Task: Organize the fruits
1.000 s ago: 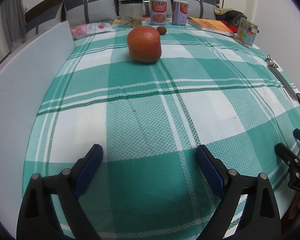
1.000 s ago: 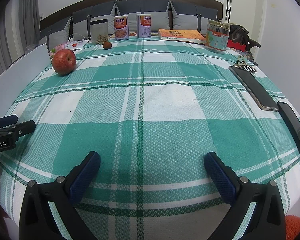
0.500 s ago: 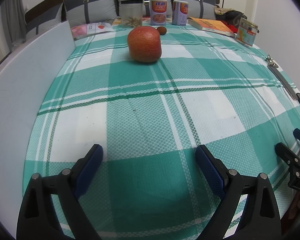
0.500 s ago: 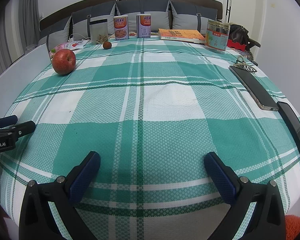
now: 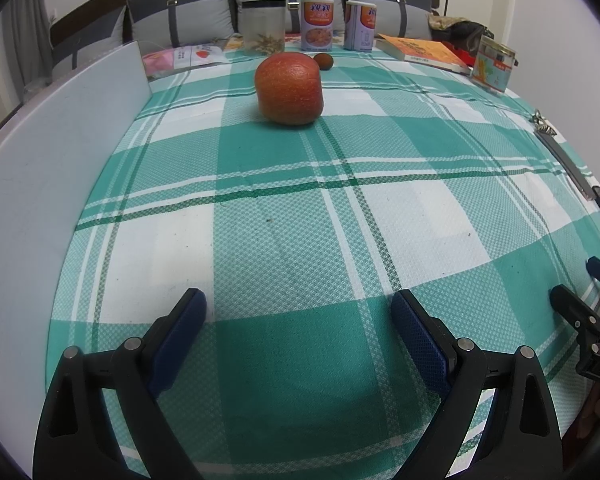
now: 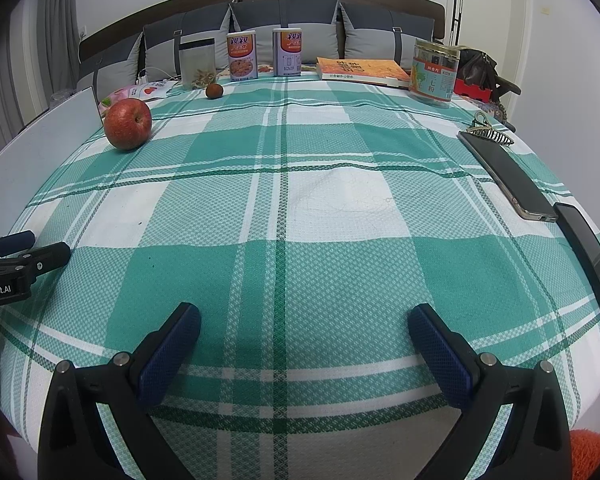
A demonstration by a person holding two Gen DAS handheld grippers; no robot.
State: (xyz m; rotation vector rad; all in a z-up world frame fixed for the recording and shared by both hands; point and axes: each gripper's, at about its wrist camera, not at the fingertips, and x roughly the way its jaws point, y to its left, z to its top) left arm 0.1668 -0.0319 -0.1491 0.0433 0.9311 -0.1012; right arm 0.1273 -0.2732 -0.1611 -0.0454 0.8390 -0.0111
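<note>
- while both grippers hover at the near edge, the left gripper (image 5: 298, 320) and right gripper (image 6: 304, 326) have fingers spread wide, holding nothing.
- the apple (image 5: 289, 88) sits far left on the checked surface (image 6: 340, 200), a small brown fruit (image 6: 214, 91) beyond it.

A home living room: cushioned sofa (image 6: 284, 32) behind a checked tablecloth (image 6: 300, 200).

Both wrist views low at near edge, facing apple (image 5: 289, 88) (image 6: 127, 123).

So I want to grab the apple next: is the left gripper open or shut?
Open. The left gripper has its blue pads spread wide with only tablecloth between them; the apple sits far ahead, untouched.
</note>
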